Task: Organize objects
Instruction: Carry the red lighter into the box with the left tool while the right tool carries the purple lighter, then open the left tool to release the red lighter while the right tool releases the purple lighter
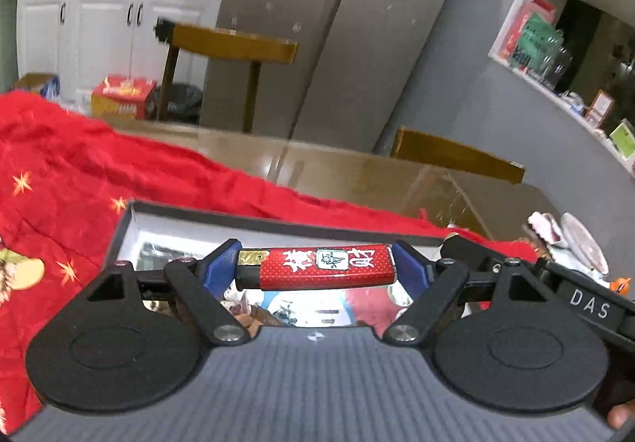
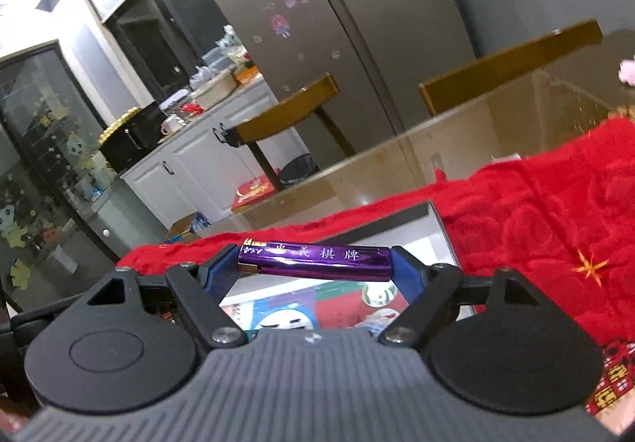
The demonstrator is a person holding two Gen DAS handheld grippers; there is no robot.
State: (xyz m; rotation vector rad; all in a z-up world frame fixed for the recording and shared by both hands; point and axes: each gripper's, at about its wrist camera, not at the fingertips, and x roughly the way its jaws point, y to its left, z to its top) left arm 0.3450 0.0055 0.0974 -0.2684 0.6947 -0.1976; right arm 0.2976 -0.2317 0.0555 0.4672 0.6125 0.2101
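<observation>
My left gripper (image 1: 315, 267) is shut on a red lighter (image 1: 317, 267) with white characters, held lengthwise between the blue pads. It hangs over an open dark-rimmed box (image 1: 127, 221) that lies on a red cloth (image 1: 71, 180). In the right wrist view, my right gripper (image 2: 315, 262) is shut on a shiny purple lighter (image 2: 317, 259), also gripped end to end, above the same kind of box (image 2: 436, 227) with colourful pictures inside. The other gripper's black arm (image 1: 587, 307) shows at the right edge of the left wrist view.
The red cloth (image 2: 547, 212) covers part of a glass-topped table (image 1: 357, 172). Wooden chairs (image 1: 234, 45) stand behind it, with a grey fridge (image 1: 337, 25) and white cabinets (image 1: 99, 29) beyond. Small items (image 1: 571, 239) lie at the table's right end, under a wall shelf (image 1: 555, 45).
</observation>
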